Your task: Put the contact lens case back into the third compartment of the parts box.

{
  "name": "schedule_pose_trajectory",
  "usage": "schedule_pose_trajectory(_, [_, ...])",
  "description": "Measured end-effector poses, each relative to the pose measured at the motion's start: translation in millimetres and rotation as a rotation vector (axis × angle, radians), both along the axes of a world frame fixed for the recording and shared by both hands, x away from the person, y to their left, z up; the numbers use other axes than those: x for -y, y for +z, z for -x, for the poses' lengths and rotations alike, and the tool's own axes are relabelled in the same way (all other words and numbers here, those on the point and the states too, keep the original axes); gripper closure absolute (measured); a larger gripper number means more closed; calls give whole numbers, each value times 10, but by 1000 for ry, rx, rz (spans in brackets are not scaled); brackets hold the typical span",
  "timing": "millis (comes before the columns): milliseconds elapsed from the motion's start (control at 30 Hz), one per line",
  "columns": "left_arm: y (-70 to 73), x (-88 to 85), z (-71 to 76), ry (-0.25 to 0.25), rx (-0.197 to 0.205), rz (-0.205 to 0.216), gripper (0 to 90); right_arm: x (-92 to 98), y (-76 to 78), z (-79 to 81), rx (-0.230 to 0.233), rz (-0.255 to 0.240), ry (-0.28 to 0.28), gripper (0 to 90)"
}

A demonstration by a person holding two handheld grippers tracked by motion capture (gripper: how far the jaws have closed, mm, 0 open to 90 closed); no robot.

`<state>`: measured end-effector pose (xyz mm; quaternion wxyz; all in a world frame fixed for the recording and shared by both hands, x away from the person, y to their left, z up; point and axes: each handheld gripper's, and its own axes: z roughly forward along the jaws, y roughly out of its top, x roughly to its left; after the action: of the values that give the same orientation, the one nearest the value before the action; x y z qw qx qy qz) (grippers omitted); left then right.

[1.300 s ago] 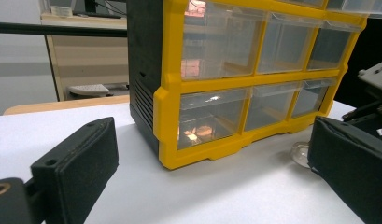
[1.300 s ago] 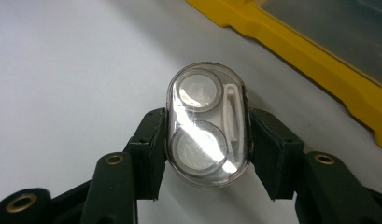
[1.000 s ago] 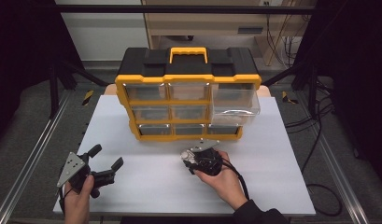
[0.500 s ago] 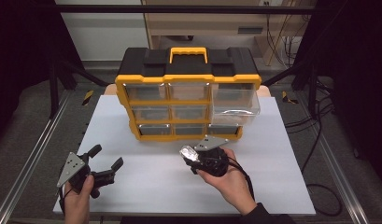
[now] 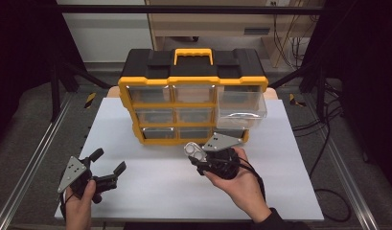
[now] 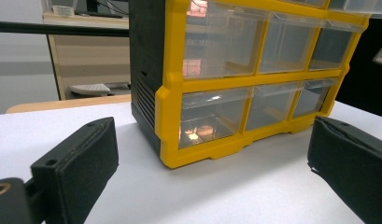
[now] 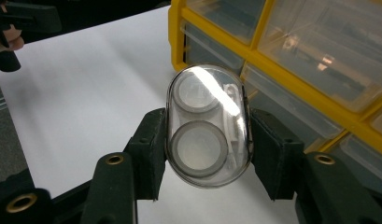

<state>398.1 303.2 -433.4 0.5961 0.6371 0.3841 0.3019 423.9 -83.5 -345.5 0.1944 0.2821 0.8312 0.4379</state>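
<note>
A yellow and black drawer organizer (image 5: 193, 81) stands at the back of the white table (image 5: 150, 191); its top right clear drawer (image 5: 241, 108) is pulled out. My right gripper (image 5: 196, 154) hovers in front of the organizer's lower rows, shut on a clear oval case (image 5: 194, 151). In the right gripper view the case (image 7: 207, 126) holds two grey round pieces and sits squeezed between the pads (image 7: 153, 149). My left gripper (image 5: 108, 160) rests low at the table's front left, open, with nothing between its jaws; the organizer (image 6: 170, 112) shows ahead of it.
Metal rails (image 5: 30, 163) run along both sides of the table, and cables (image 5: 323, 124) lie on the floor to the right. A wooden desk (image 5: 208, 24) stands behind the organizer. Bare white tabletop lies between the two hands.
My right gripper has lifted off the table with the clear case and come nearer the organizer's front. The left gripper has stayed put.
</note>
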Motion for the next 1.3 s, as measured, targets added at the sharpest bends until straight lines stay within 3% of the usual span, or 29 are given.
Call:
schedule_pose_trajectory(433, [1,2,1,-1,1,-1,16,-8,192,36,33,-18,1,492])
schedule_pose_trajectory(1300, [2,3,2,-1,1,-3,17,11,746,119,147,-59,-13,492])
